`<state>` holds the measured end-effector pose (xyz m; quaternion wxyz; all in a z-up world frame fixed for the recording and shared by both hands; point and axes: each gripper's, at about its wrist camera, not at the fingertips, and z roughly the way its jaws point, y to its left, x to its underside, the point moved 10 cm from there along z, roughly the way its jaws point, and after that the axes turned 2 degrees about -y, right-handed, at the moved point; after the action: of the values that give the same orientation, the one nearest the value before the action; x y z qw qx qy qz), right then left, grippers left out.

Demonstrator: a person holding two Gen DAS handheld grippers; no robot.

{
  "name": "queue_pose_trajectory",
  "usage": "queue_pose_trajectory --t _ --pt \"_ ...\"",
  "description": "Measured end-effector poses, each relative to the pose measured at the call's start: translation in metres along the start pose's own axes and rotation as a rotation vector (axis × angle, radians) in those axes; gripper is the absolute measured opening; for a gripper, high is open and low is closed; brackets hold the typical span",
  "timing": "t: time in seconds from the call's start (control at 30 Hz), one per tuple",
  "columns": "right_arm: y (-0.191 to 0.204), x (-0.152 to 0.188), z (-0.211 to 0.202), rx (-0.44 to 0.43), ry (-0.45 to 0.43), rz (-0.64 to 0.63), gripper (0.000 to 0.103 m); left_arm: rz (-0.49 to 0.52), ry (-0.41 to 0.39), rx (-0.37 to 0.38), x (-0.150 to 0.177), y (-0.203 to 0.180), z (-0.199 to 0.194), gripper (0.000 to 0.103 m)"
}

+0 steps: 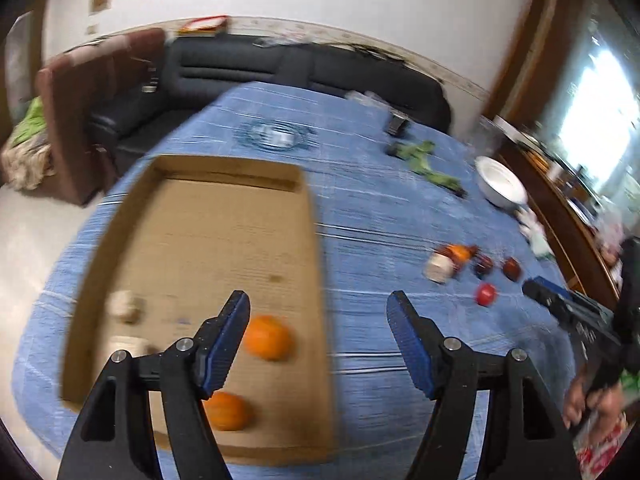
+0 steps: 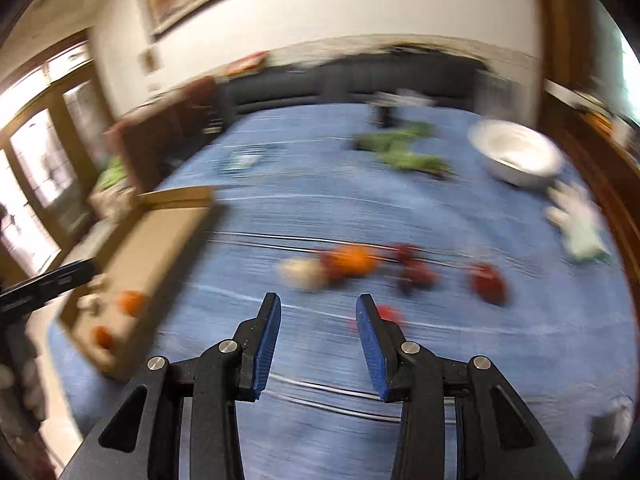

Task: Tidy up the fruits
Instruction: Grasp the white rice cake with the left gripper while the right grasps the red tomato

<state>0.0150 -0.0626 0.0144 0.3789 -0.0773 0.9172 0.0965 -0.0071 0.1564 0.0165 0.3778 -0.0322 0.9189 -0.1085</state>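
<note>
A shallow cardboard tray lies on the blue cloth; it also shows at the left of the right wrist view. In it are two oranges and two pale items. My left gripper is open and empty, above the tray's right edge. A cluster of fruit lies to the right: an orange, a pale fruit, dark red fruits and a small red fruit. My right gripper is open and empty, just before that cluster. Both views are motion-blurred.
A white bowl, green leafy vegetables and a white cloth lie at the far right of the table. A glass dish stands behind the tray. A dark sofa lies beyond the table.
</note>
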Motion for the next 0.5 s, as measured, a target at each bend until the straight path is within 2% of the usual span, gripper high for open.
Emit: queue_pose_trajectory --t 0.1,0.2,0.37,0.5 --pt "-0.056 0.007 -0.008 0.076 0.007 0.083 0.043 0.046 0.027 0.039 0.004 -0.034 0.017 0.070" --pt "-0.078 0.010 -0.012 0.085 0.006 0.129 0.043 0.078 0.061 0.062 0.010 -0.062 0.038 0.070" --pt "-0.066 0.018 0.004 0.027 0.028 0.117 0.043 0.110 0.110 0.071 0.022 -0.087 0.074 0.070" --pt "-0.039 0.021 0.028 -0.005 0.059 0.059 0.043 0.109 0.117 0.063 0.021 -0.089 0.093 0.070"
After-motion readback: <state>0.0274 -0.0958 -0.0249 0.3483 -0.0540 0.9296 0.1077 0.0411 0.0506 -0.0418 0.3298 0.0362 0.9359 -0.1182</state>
